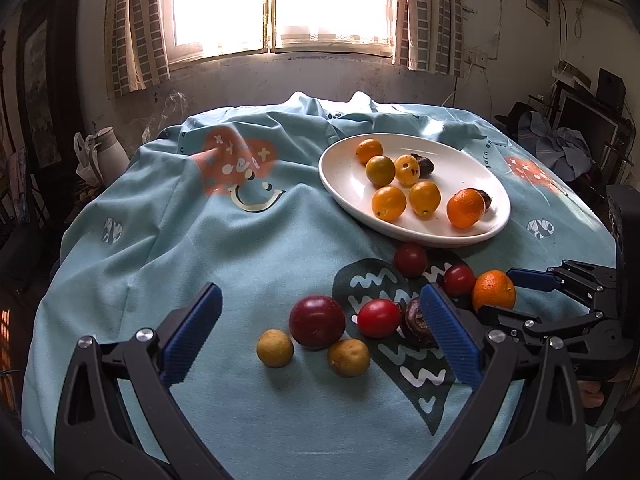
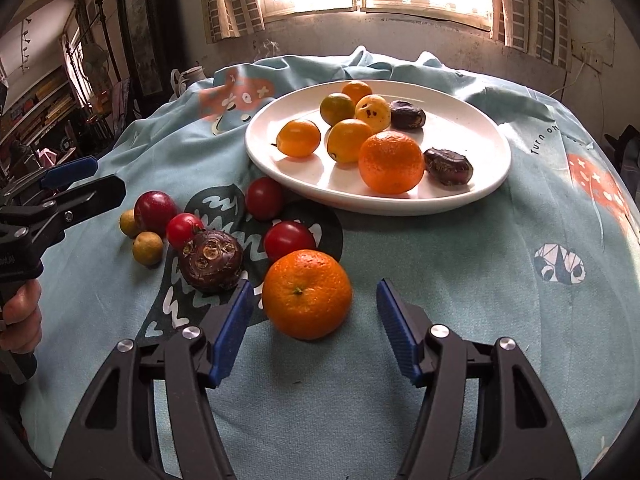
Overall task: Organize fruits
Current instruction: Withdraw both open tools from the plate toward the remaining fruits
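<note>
Right gripper [image 2: 316,332] is held apart around the loose orange [image 2: 307,294] on the tablecloth [image 2: 460,280], pads not touching. Left gripper [image 1: 320,336] is spread wide over the plum [image 1: 317,321]. White plate [image 2: 480,184] is part-filled.

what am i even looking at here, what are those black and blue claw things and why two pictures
There is no robot here. A person holds a handheld grasping tool in each hand, and each tool carries a wide-angle camera looking along its two blue-padded fingers. One picture comes from the left tool, the other from the right tool; each view also catches the other tool at its edge.

Both look at a table under a light blue tablecloth. A white plate already holds small oranges and dark brown pieces. Loose on the cloth lie a larger orange, red fruits, small yellowish ones and a dark knobbly bulb.

Neither tool holds anything. The right one stands open, close behind the loose orange.
</note>
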A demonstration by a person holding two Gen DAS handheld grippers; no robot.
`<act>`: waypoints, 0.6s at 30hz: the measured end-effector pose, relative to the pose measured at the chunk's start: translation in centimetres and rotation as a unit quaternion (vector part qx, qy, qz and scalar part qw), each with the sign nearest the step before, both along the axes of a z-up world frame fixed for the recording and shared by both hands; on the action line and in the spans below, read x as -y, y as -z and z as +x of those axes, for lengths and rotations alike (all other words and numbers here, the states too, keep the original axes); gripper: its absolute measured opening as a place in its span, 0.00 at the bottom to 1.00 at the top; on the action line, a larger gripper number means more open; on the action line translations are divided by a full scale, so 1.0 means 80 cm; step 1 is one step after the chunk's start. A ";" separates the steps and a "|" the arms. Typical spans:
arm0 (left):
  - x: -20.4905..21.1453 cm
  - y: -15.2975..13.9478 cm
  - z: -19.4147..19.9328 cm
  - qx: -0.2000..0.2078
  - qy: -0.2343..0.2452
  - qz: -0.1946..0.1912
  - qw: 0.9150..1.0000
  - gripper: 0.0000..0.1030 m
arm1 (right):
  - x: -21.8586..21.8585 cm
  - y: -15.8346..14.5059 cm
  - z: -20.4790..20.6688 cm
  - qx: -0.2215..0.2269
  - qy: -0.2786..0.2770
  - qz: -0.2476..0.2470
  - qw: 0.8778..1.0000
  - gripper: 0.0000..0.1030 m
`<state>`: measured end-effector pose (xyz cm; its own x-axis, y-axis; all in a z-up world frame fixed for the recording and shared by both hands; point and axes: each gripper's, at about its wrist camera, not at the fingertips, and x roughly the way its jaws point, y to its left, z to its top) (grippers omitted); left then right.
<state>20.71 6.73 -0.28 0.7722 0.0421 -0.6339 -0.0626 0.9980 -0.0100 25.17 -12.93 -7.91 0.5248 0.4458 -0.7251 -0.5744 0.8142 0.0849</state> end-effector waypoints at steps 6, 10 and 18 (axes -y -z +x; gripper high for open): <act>-0.003 0.000 0.001 -0.001 -0.002 -0.005 1.000 0.98 | -0.003 0.003 0.001 -0.008 -0.008 -0.003 1.000 0.58; -0.006 0.002 0.003 -0.005 -0.005 -0.004 1.000 0.98 | -0.003 0.005 0.005 -0.019 -0.008 -0.001 1.000 0.53; -0.046 -0.006 0.004 -0.017 0.008 -0.005 1.000 0.97 | 0.011 -0.004 0.006 -0.011 0.020 0.025 0.999 0.43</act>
